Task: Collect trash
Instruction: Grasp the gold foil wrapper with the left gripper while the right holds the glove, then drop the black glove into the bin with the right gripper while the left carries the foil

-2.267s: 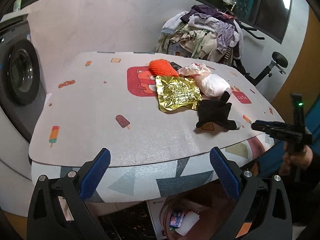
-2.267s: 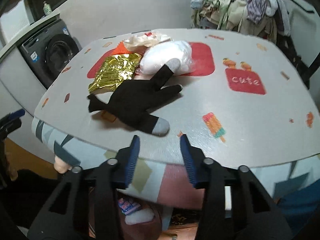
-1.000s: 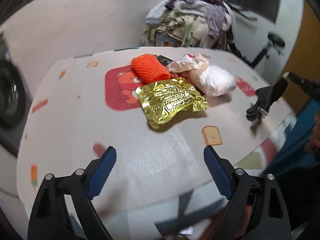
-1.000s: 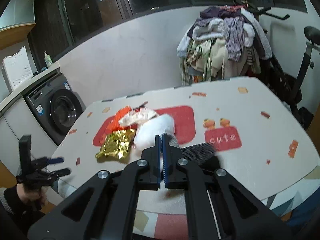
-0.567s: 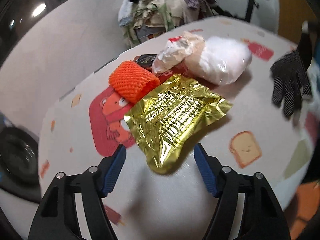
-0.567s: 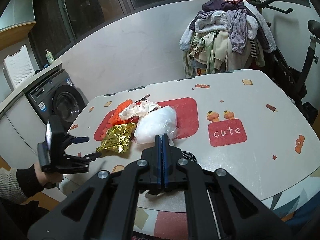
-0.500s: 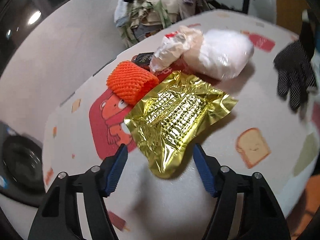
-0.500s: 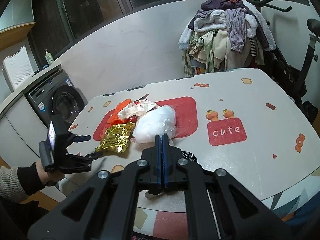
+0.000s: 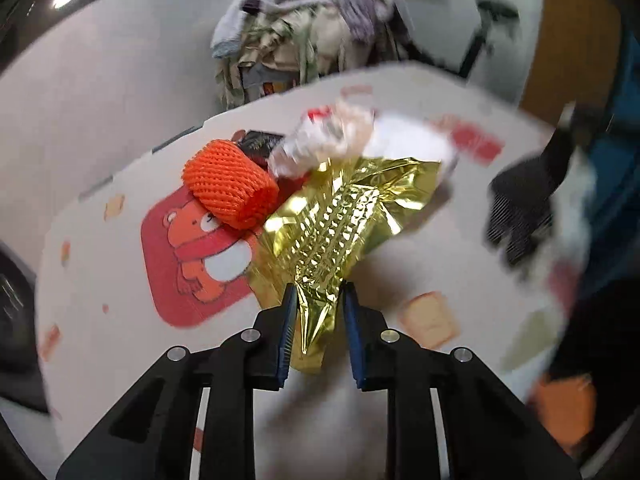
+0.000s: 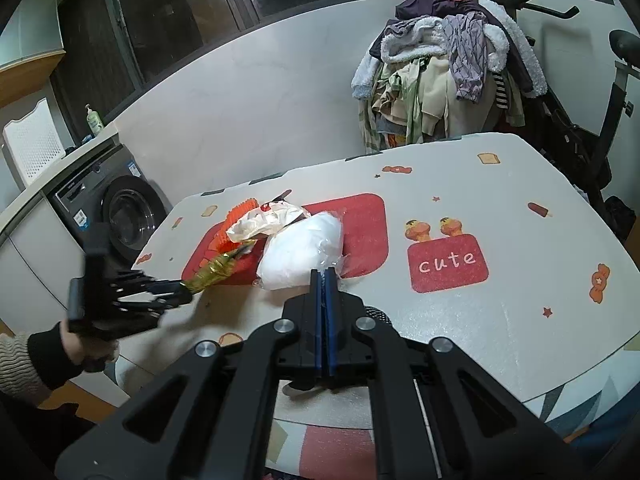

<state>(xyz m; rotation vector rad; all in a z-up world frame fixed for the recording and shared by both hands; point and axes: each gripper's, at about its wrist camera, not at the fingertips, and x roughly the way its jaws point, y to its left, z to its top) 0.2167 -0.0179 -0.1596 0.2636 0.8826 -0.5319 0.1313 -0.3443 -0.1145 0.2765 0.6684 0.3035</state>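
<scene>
**Gold foil wrapper: pinched, not yet off the counter**

Gold foil wrapper (image 9: 340,224) sits between your left gripper (image 9: 318,330) fingers, which have just been closing; the blue pads now pinch its crumpled near end. The far end looks to be touching the pile at 12 o'clock from the fingers. From the right wrist view the foil reads as a twisted gold strip at 9 o'clock of the white bag (image 10: 304,250).

Your right gripper (image 10: 323,320) has its fingers fully closed. A black glove (image 9: 520,208) hangs from it, at 2 o'clock in the left wrist view; only a dark edge shows below the fingers in its own view.

Progress, as judged: early to middle. Two pieces in hand, neither binned; no bin in view now.

Left on the counter (image 10: 520,320), counted:
- one orange mesh sleeve (image 9: 230,188), at 11 o'clock of the foil
- one crumpled pale wrapper (image 10: 266,220), on top of the pile
- one white bag, just beside it
- one small dark item (image 9: 258,144), behind the sleeve, too blurred to name

Four pieces to go, plus two drop-offs.
</scene>
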